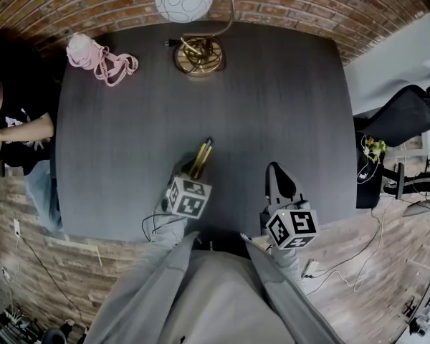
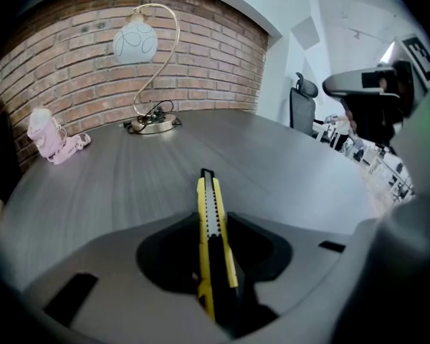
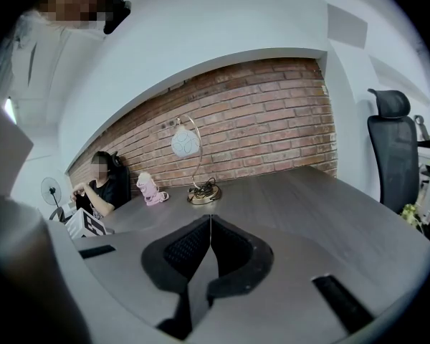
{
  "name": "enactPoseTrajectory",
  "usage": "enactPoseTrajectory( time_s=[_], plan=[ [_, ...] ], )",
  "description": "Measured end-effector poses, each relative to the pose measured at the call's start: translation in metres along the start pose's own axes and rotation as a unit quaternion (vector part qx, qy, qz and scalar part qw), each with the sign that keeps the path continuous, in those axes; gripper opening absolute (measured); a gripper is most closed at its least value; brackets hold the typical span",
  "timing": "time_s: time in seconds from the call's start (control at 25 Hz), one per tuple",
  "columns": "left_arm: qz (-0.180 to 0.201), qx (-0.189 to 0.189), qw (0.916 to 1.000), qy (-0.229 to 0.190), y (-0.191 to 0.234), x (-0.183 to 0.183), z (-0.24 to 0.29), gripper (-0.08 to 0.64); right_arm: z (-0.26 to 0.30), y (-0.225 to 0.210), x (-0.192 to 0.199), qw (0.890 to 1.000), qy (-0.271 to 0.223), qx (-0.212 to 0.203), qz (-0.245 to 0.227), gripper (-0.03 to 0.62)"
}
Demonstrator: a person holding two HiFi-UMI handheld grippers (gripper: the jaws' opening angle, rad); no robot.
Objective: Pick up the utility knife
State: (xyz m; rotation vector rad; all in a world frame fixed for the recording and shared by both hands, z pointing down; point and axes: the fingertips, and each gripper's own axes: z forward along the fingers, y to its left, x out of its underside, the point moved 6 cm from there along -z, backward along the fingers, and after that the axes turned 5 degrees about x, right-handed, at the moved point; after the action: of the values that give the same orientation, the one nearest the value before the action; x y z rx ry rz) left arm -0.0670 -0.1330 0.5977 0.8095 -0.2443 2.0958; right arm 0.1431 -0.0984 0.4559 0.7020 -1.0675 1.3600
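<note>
One utility knife, clamped in the left claw.
Yellow-and-black knife runs lengthwise between the jaws pressed on it, tip pointing out over the dark table toward the lamp at the far edge. Right claw, jaws together and empty, hovers near the table's near edge.

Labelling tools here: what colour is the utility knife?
The utility knife is yellow with black trim, clearest in the left gripper view.
</note>
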Motion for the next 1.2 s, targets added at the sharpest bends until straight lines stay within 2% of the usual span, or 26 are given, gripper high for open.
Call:
enactPoseTrajectory(
  time_s=[0.24, 0.52, 0.72, 1.0, 1.2],
  plan=[
    [-0.009, 0.006, 0.9999, -0.009, 0.0, -0.003, -0.004, 0.129, -0.002, -0.003, -0.001, 1.0, -0.002, -0.002, 0.001, 0.018],
    [-0.018, -0.001, 0.9983, -0.055, 0.001, -0.022, -0.018, 0.129, -0.002, -0.002, -0.006, 1.0, -0.009, -0.01, -0.003, 0.018],
    [-0.032, -0.006, 0.9942, -0.103, 0.006, -0.041, -0.042, 0.129, 0.0, 0.003, -0.013, 0.999, -0.014, -0.025, -0.016, 0.018],
    [-0.043, -0.031, 0.9806, -0.189, 0.02, -0.081, -0.101, 0.129, 0.01, 0.016, -0.038, 0.998, -0.042, -0.05, -0.026, 0.018],
    [-0.061, -0.043, 0.9627, -0.26, 0.029, -0.105, -0.145, 0.127, 0.02, 0.036, -0.06, 0.994, -0.062, -0.081, -0.04, 0.018]
  ],
)
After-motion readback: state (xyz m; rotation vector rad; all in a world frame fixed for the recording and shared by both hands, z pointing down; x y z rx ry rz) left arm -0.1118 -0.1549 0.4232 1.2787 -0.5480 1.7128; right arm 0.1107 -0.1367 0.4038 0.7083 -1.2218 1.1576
